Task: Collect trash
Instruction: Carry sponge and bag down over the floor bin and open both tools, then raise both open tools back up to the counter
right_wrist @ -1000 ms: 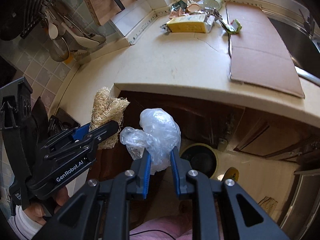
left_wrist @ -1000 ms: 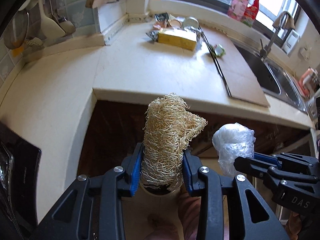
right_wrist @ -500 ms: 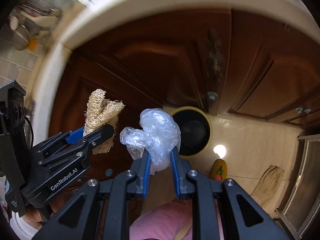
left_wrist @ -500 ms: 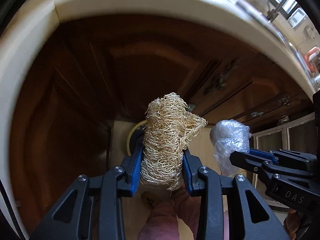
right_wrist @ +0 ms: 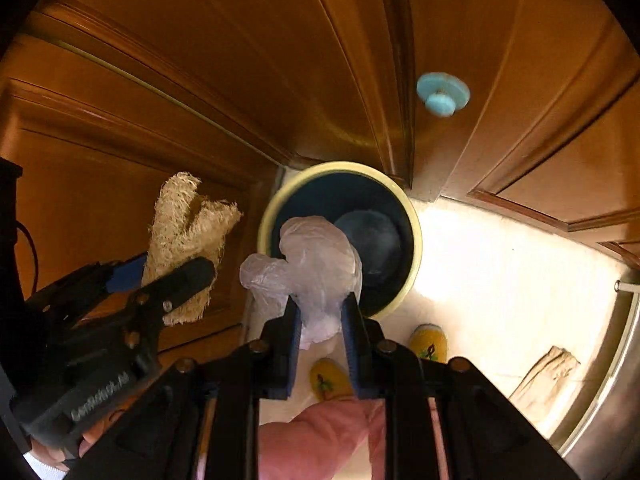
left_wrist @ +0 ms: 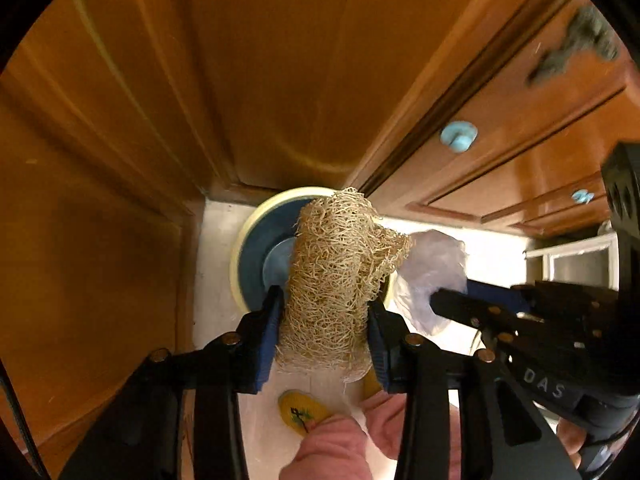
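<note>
The left gripper [left_wrist: 322, 336], jaws just eased slightly wider, clamps a tan loofah scrubber [left_wrist: 336, 276] between its blue pads; the right gripper [right_wrist: 320, 344], also just loosened a little, pinches a crumpled clear plastic bag [right_wrist: 316, 264]. Both point steeply down over a round trash bin [right_wrist: 416, 236] with a pale yellow rim and dark liner, its interior too dim to tell any contents. The bin stands on a pale floor [right_wrist: 500, 280] against wooden cabinet doors [right_wrist: 240, 60], near yellow slippers [right_wrist: 430, 342].
</note>
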